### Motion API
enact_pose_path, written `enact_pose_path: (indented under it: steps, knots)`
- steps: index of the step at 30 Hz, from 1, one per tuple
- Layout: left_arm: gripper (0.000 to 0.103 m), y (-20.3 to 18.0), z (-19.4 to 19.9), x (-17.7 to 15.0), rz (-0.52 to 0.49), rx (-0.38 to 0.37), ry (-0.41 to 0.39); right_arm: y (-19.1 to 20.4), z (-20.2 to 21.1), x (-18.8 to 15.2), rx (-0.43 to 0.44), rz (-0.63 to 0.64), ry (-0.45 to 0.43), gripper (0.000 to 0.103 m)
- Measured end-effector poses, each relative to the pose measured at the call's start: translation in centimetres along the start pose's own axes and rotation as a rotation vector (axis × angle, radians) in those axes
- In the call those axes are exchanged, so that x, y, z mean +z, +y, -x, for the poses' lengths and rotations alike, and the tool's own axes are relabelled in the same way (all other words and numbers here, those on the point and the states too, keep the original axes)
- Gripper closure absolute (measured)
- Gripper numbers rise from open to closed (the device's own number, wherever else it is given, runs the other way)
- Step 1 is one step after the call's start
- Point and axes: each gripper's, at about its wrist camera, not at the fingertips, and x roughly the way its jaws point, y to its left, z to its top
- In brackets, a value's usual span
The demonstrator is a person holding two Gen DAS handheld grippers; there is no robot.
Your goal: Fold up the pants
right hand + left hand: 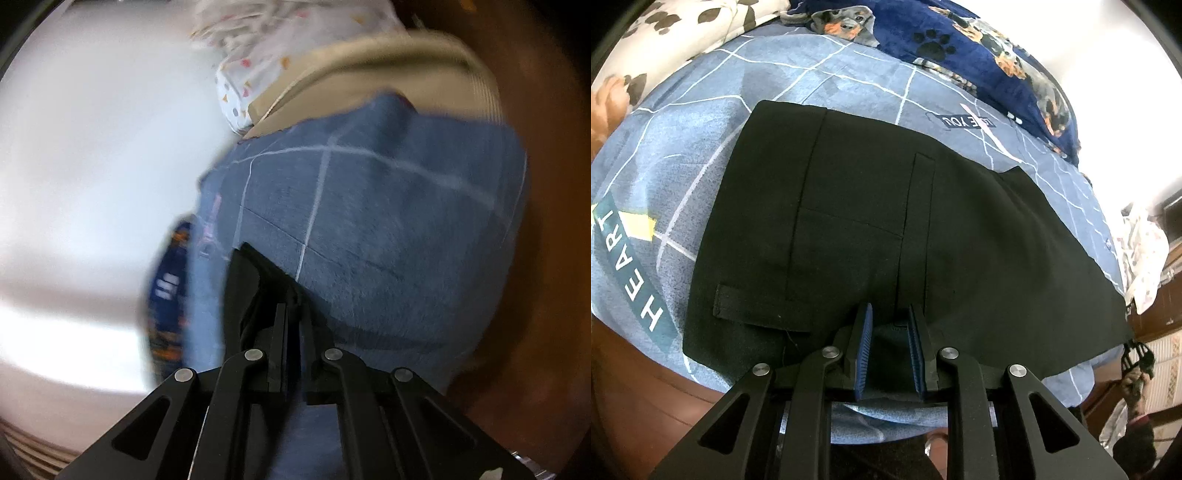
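Pants: one black pair, lying flat across my blue grid-lined bedsheet, waistband end toward the bed's near edge.
Left gripper: released, blue pads apart, tips just over the pants' near edge.
Right gripper: clenched on a fold of the black pants near the bed's corner; view blurred.
Blankets: one navy dog-print blanket along the bed's far edge.
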Motion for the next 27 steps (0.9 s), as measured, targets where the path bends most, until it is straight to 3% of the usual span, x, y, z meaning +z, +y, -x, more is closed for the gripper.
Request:
enact_pose_path:
  steps: [2, 4, 7, 9, 11, 16, 19, 20, 23, 27]
  knots:
    - [0.082, 0.0, 0.0, 0.0, 0.000, 0.000, 0.000, -2.6, 0.1, 0.2, 0.126, -0.172, 0.014, 0.096]
    - [0.081, 0.0, 0.0, 0.0, 0.000, 0.000, 0.000, -3.3, 0.2, 0.2, 0.168, -0.202, 0.019, 0.091]
    - [0.081, 0.0, 0.0, 0.0, 0.002, 0.000, 0.000, -3.6, 0.5, 0.2, 0.232, -0.217, 0.023, 0.071]
    - [0.081, 0.1, 0.0, 0.0, 0.005, -0.003, 0.000, -4.1, 0.7, 0.2, 0.308, -0.274, 0.003, 0.052]
    - [0.081, 0.2, 0.0, 0.0, 0.010, -0.005, -0.003, -3.9, 1.0, 0.1, 0.322, -0.260, -0.011, 0.048]
    - [0.081, 0.2, 0.0, 0.0, 0.008, -0.004, -0.004, -1.0, 0.9, -0.4, 0.190, -0.082, 0.011, 0.049]
    - [0.080, 0.0, 0.0, -0.2, 0.000, 0.001, -0.010, 1.8, 0.5, -1.2, 0.052, 0.099, 0.012, 0.049]
    - [0.079, -0.1, 0.0, -0.2, -0.003, 0.002, -0.013, 2.7, 0.3, -1.6, 0.003, 0.164, 0.011, 0.053]
    - [0.076, -0.5, 0.0, -0.4, -0.013, 0.003, -0.018, 4.5, -1.3, -2.5, -0.155, 0.289, 0.035, 0.091]
    - [0.068, -1.2, 0.0, -0.6, -0.037, 0.008, -0.025, 4.4, -1.4, -2.9, -0.184, 0.306, 0.015, 0.092]
